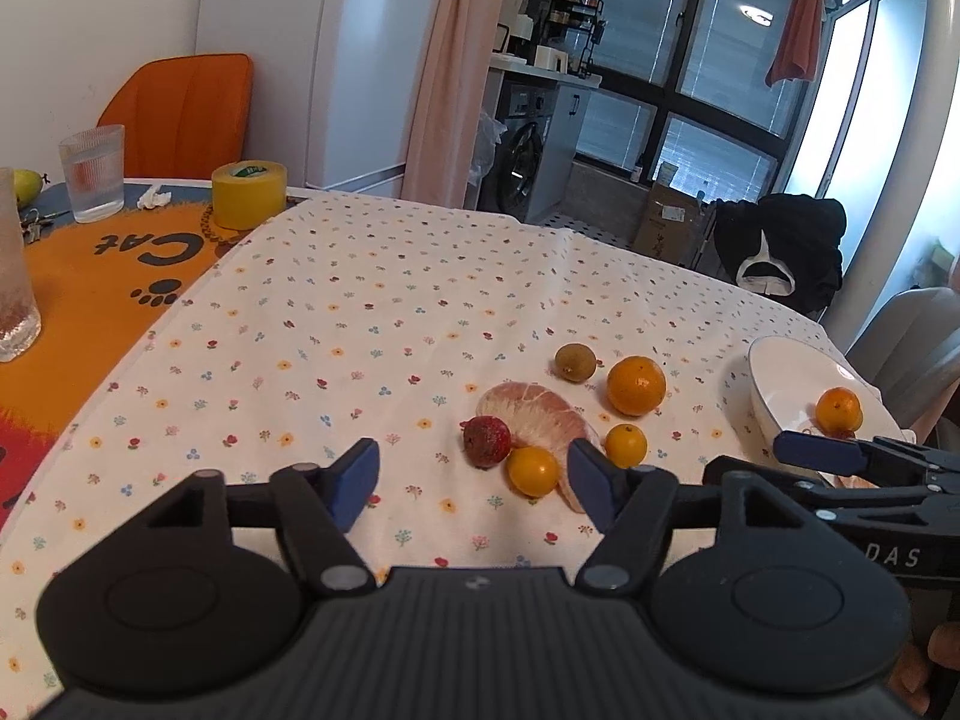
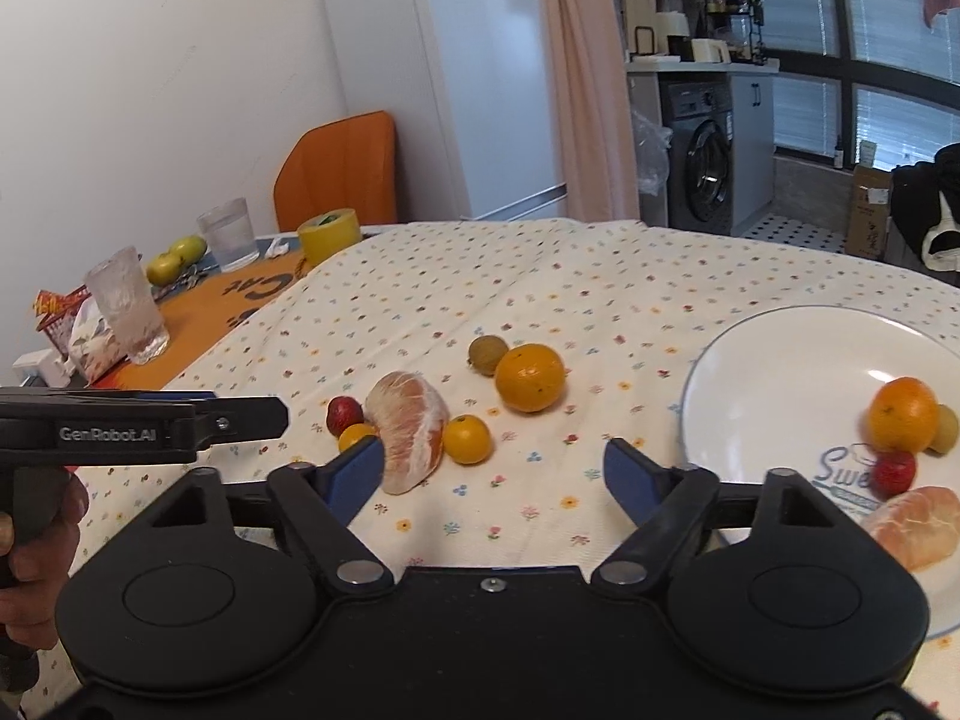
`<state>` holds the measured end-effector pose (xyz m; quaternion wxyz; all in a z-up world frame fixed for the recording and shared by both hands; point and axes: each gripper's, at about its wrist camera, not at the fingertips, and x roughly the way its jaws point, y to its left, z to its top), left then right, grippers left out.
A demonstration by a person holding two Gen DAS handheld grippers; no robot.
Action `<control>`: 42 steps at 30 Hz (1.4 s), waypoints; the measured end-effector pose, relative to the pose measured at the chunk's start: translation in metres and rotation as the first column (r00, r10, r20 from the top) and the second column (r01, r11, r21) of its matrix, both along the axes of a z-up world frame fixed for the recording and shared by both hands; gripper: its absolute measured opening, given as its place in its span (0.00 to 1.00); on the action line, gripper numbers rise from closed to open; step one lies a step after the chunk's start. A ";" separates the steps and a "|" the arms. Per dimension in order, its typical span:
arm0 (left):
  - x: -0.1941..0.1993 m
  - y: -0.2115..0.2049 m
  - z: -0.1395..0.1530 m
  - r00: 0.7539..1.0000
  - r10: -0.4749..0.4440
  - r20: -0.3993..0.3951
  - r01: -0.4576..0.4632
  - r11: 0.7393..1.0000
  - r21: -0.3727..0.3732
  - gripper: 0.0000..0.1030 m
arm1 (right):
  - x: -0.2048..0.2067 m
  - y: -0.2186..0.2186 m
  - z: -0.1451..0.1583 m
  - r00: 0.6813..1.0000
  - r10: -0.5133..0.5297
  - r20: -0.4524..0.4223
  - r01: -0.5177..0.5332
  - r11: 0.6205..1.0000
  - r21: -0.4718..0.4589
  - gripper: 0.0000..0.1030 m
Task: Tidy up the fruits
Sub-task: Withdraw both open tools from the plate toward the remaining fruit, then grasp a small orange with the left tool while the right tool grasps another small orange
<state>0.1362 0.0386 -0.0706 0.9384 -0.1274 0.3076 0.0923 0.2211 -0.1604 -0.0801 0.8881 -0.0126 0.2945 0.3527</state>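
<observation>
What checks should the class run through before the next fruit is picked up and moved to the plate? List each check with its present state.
1. Left hand-held gripper open and holding nothing: ok.
2. Right hand-held gripper open and holding nothing: ok.
3. Fruit remaining on the tablecloth: ok; large orange, peeled pomelo segment, two small oranges, red fruit and brown-green fruit are there.
4. Free room on the plate: ok; its contents sit along the near right side.
5. Clear grasp on a small orange: not ok; it lies close against the pomelo segment.
6. Whether the grippers will cross paths: cannot tell.
</observation>
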 end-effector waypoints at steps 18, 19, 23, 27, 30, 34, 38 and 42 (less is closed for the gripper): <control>0.026 -0.008 -0.018 0.999 -0.042 -0.034 0.040 0.998 -0.049 0.38 | 0.024 0.022 -0.015 0.998 0.046 -0.051 -0.046 0.999 0.003 0.48; 0.027 -0.010 -0.019 0.998 -0.047 -0.035 0.045 0.998 -0.048 0.38 | 0.025 0.023 -0.016 0.997 0.049 -0.052 -0.048 0.999 0.005 0.48; 0.033 -0.014 -0.024 0.997 -0.054 -0.049 0.052 0.998 -0.045 0.37 | 0.030 0.027 -0.019 0.997 0.059 -0.058 -0.058 0.998 0.009 0.44; 0.037 -0.015 -0.028 0.997 -0.053 -0.062 0.050 0.998 -0.050 0.33 | 0.035 0.030 -0.023 0.996 0.061 -0.071 -0.061 0.998 0.015 0.41; 0.039 -0.015 -0.031 0.996 -0.053 -0.068 0.049 0.997 -0.055 0.32 | 0.038 0.031 -0.026 0.995 0.064 -0.081 -0.062 0.998 0.018 0.40; 0.042 -0.015 -0.033 0.997 -0.054 -0.059 0.051 0.997 -0.055 0.32 | 0.041 0.032 -0.030 0.994 0.066 -0.090 -0.063 0.998 0.027 0.36; 0.044 -0.016 -0.032 0.997 -0.061 -0.053 0.058 0.997 -0.060 0.22 | 0.041 0.032 -0.030 0.993 0.077 -0.093 -0.075 0.997 0.028 0.22; 0.040 -0.020 -0.027 0.997 -0.070 -0.040 0.068 0.997 -0.048 0.21 | 0.036 0.029 -0.026 0.994 0.073 -0.081 -0.071 0.997 0.025 0.22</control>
